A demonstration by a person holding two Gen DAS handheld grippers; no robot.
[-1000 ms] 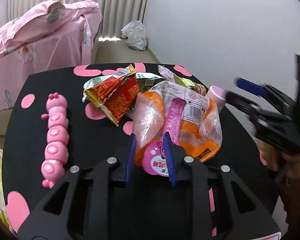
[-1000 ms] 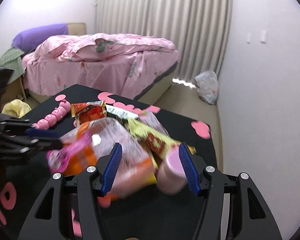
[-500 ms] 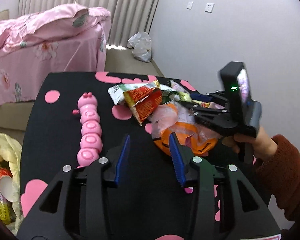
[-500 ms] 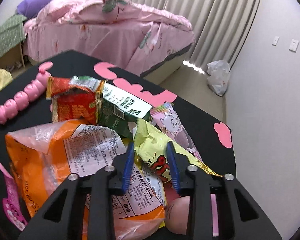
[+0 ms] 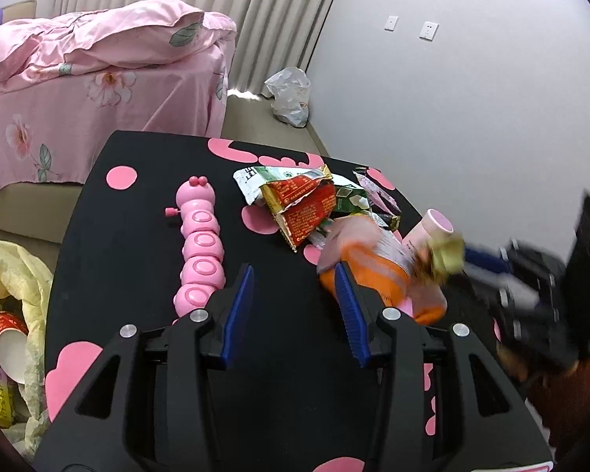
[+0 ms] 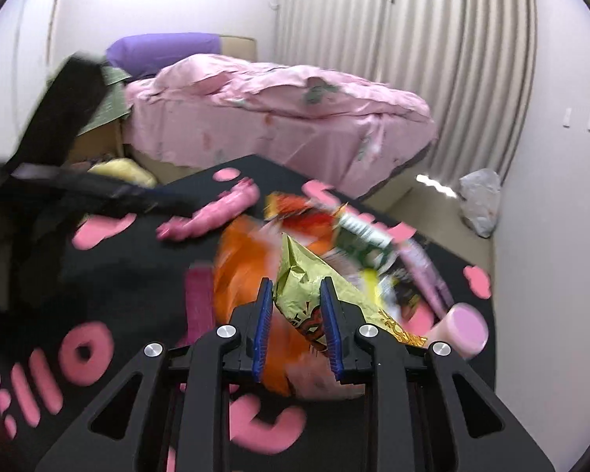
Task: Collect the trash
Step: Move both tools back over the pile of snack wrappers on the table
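Note:
A heap of snack wrappers lies on a black table (image 5: 145,196) with pink shapes. My right gripper (image 6: 297,306) is shut on a yellow-green wrapper (image 6: 306,287) and holds it above the orange bag (image 6: 244,259); it shows blurred in the left wrist view (image 5: 446,253). My left gripper (image 5: 295,299) is open and empty, just left of the orange bag (image 5: 377,271). A red wrapper (image 5: 303,204) and a green-white wrapper (image 5: 263,177) lie behind.
A pink caterpillar toy (image 5: 198,244) lies left of the heap. A pink cup (image 5: 432,228) lies on its side at the right. A yellow bag with trash (image 5: 8,314) stands off the table's left. A pink bed (image 5: 98,78) is behind.
My left gripper let go of the orange bag, opened and drew back. My right gripper closed on the yellow-green wrapper and lifted it back from the heap.

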